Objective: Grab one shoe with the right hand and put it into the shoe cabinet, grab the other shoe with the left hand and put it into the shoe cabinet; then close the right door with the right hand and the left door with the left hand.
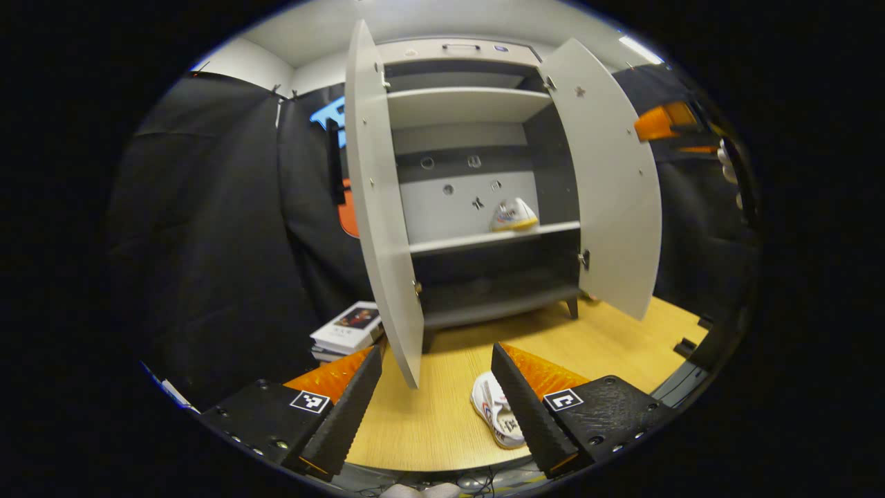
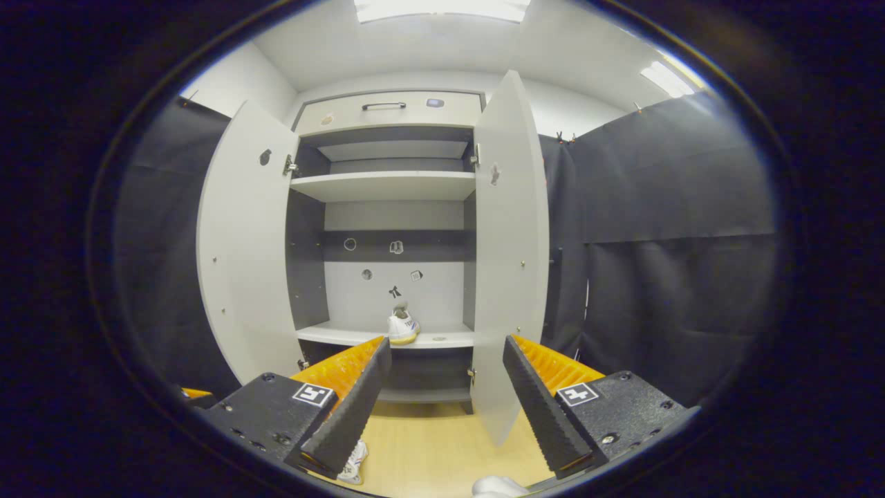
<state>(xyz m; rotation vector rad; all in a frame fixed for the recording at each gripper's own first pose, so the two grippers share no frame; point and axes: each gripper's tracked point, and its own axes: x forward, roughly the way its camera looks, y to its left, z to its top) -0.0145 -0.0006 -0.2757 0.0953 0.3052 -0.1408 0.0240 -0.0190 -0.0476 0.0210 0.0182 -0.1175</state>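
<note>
White shoe [image 1: 513, 215] on cabinet shelf [image 1: 494, 237], other shoe [image 1: 496, 409] on floor [image 1: 429, 408]

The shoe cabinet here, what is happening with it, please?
A person holds two grippers in front of the shoe cabinet, whose two doors stand open. One white shoe already sits on the middle shelf. The other shoe lies on the wooden floor, just ahead of the left gripper, whose fingers are open and empty. The right gripper is open too.
</note>
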